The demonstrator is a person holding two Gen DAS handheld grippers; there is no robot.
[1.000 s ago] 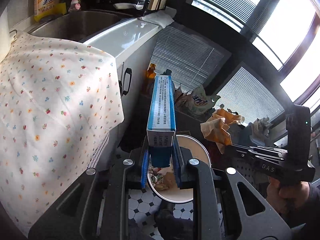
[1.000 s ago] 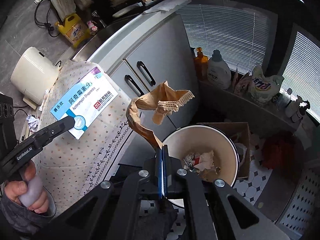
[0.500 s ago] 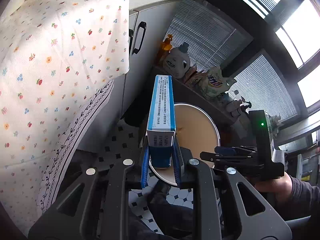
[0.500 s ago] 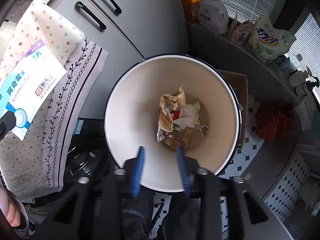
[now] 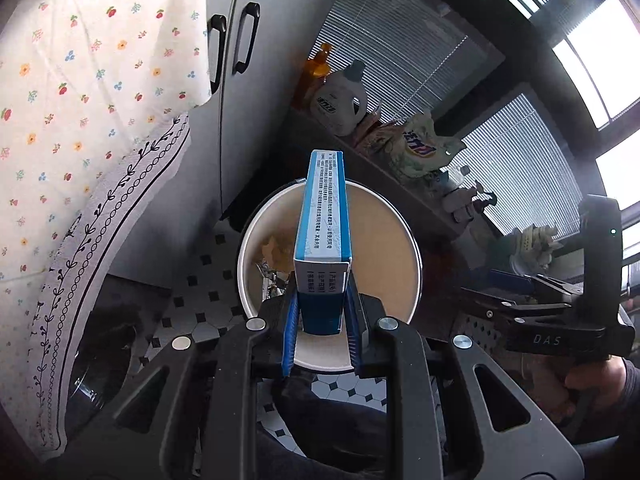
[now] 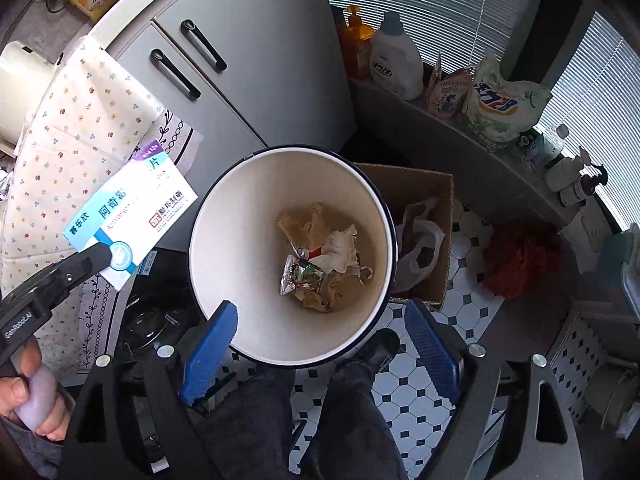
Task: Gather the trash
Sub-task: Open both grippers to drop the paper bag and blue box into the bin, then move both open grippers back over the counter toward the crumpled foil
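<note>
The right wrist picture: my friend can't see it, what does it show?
Open blue tongs hang over a round white bin with crumpled paper and wrappers at the bottom. At left, the other tongs hold a blue-and-white medicine box beside the bin.

The right hand-held gripper (image 6: 320, 350) has gone from clamped on a crumpled brown paper (image 6: 304, 220) to spread wide; that paper now lies inside the waste bin (image 6: 208, 216). The left hand-held gripper (image 5: 320, 320) has carried the medicine box (image 5: 323, 216) from beside the bench to above the bin.
</note>
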